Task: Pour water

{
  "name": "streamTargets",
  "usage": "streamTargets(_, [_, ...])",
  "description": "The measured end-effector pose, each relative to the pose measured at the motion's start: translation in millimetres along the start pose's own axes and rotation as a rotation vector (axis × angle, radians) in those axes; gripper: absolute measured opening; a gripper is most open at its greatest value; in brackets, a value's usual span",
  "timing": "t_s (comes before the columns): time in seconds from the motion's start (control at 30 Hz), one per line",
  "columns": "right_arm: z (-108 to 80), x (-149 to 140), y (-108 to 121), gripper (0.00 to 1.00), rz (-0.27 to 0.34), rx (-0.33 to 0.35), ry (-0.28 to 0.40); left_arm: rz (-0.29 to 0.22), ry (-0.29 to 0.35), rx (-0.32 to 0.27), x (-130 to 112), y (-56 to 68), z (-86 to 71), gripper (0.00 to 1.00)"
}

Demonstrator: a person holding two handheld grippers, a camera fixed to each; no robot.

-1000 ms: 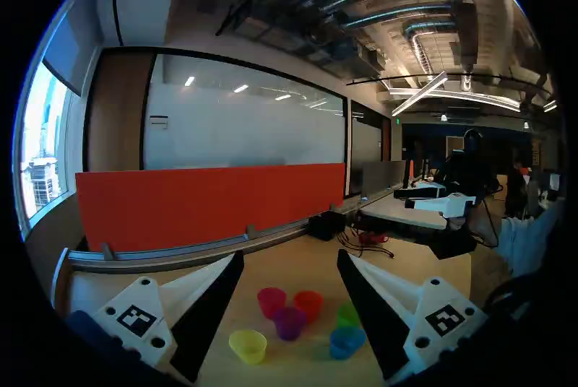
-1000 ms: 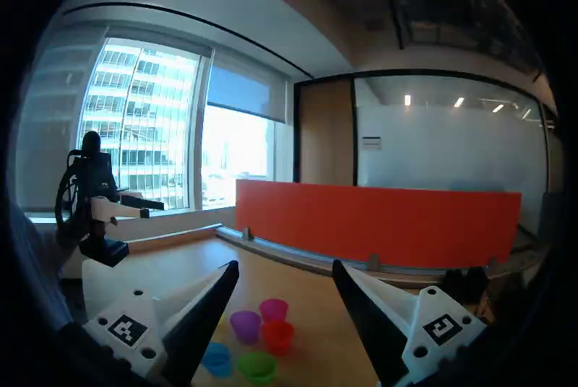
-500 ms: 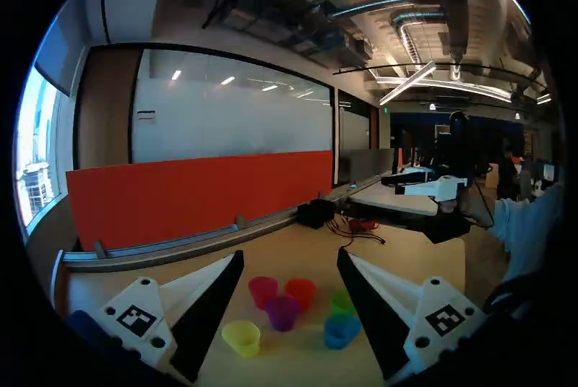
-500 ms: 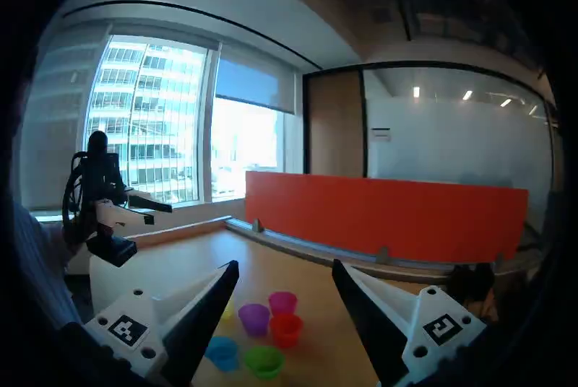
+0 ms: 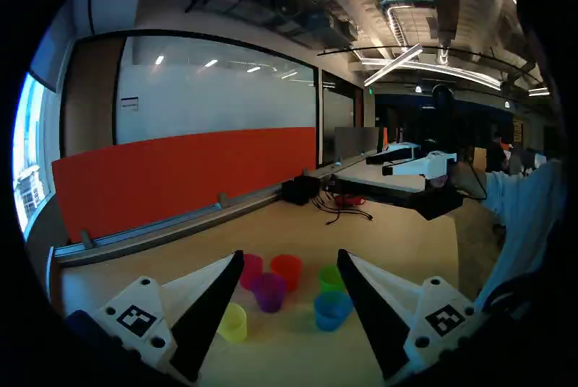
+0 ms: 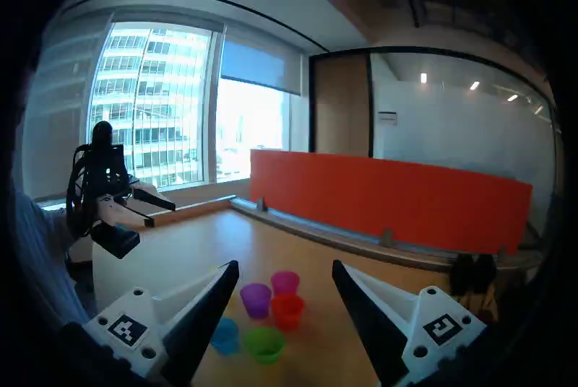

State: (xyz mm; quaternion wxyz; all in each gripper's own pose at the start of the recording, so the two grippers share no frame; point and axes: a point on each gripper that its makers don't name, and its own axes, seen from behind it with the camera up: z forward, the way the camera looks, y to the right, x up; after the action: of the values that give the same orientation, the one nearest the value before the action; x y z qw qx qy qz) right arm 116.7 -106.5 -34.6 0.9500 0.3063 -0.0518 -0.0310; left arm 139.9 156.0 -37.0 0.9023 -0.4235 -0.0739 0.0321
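Several small coloured cups stand clustered on a wooden table (image 5: pixel 404 242). In the left gripper view I see pink (image 5: pixel 251 268), red (image 5: pixel 287 270), green (image 5: pixel 330 277), purple (image 5: pixel 269 291), blue (image 5: pixel 331 309) and yellow (image 5: pixel 233 322) cups. My left gripper (image 5: pixel 289 253) hangs open above and short of them, holding nothing. In the right gripper view the pink (image 6: pixel 285 282), purple (image 6: pixel 256 299), red (image 6: pixel 287 310), blue (image 6: pixel 225 335) and green (image 6: pixel 264 344) cups sit below my open, empty right gripper (image 6: pixel 285 264).
An orange partition (image 5: pixel 180 170) with a metal rail lines the table's far edge. Cables and a black box (image 5: pixel 296 188) lie near it. The other gripper (image 5: pixel 423 167) is held by a sleeved hand; its counterpart (image 6: pixel 119 206) shows at the left. Bright windows (image 6: pixel 159 112) lie behind.
Both cameras have dipped and drawn a little nearer, so the cups sit higher between the fingers. Both grippers stay open and no cup has moved.
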Motion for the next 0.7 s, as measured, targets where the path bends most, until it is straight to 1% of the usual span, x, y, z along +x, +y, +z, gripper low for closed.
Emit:
streamTargets(0.17, [0.8,-11,-4,1.00,-0.014,0.022,-0.033,0.019,-0.034,-0.020,-15,5.3,6.4,0.96])
streamTargets(0.47, [-1.5,-30,-10,1.00,-0.048,0.055,-0.094,0.026,-0.078,-0.067,-35,18.1,16.1,0.96])
streamTargets(0.7, [-5.6,-50,-11,1.00,-0.073,0.084,-0.160,0.058,-0.121,-0.097,-52,29.9,21.6,0.96])
